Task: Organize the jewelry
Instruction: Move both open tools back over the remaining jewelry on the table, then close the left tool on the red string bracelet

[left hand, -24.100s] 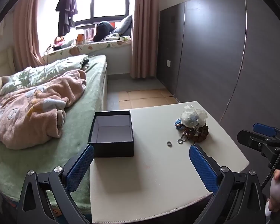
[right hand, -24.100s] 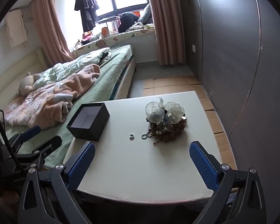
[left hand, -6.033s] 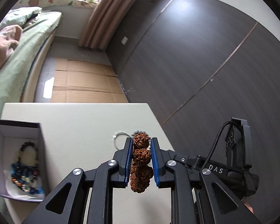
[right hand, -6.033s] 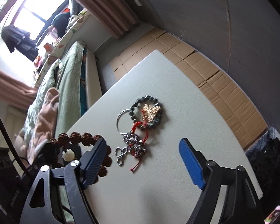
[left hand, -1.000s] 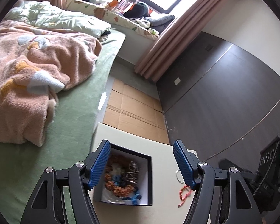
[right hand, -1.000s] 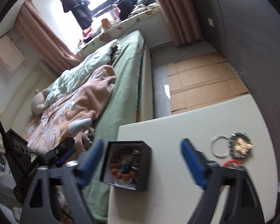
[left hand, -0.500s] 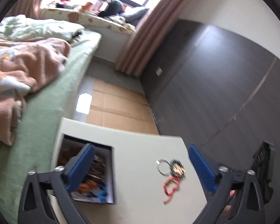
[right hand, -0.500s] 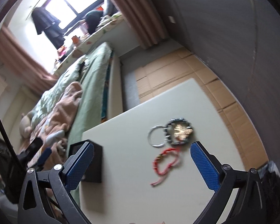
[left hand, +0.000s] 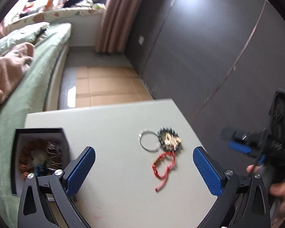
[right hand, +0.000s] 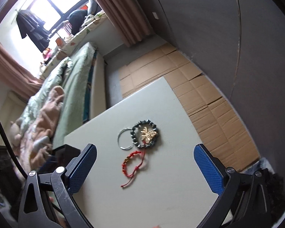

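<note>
Both tongs (left hand: 143, 169) (right hand: 145, 168) wide apart, red bracelet (right hand: 132, 164) on table between.

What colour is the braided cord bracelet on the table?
The braided cord bracelet is red; clearest in the right wrist view.

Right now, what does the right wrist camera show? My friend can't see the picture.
Three pieces of jewelry lie on a pale table: a red string bracelet, a dark bead bracelet with a gold charm inside it, and a silver ring. The right gripper hangs above them with its jaws wide open and empty.

Window (right hand: 53, 9) daylight, motion blur, fisheye warp
</note>
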